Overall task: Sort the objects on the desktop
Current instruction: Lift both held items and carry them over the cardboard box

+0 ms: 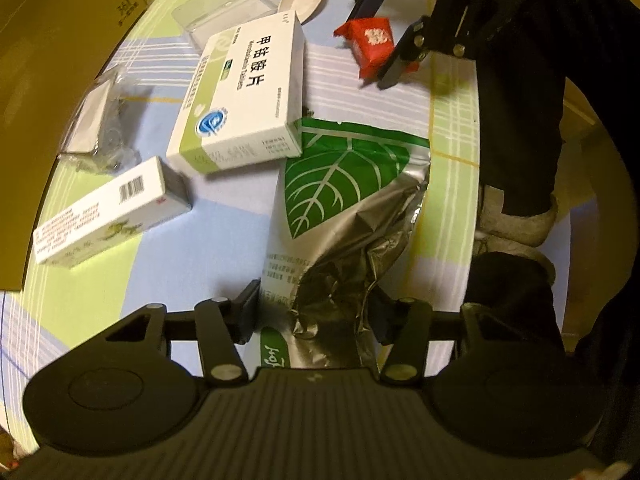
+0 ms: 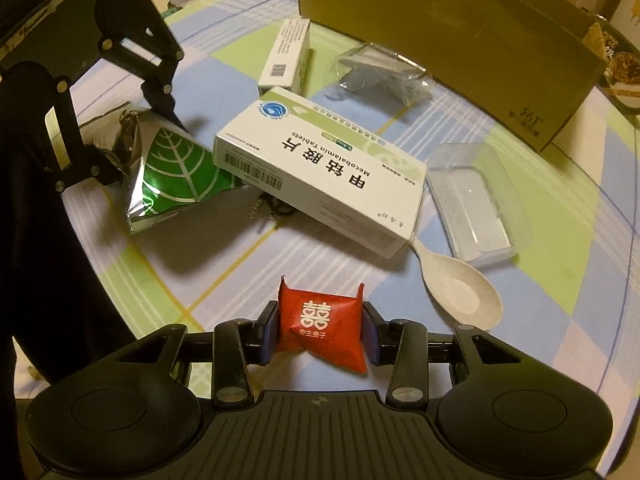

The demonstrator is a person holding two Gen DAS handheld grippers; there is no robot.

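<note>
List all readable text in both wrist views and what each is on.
"甲钴胺片" and "Mecobalamin Tablets": large white medicine box.
"囍" sign with "早生贵子" below: red candy packet held in the right gripper.
"191": cardboard box, upside down in the right view.
Barcode only, small print unreadable: smaller medicine box.
Fine print unreadable: foil leaf pouch held in the left gripper.

Our left gripper reaches forward low over the table, its fingers pressed in against the crumpled foil pouch; our right gripper sits opposite, angled down, its blue pads clamped on a red candy packet.
</note>
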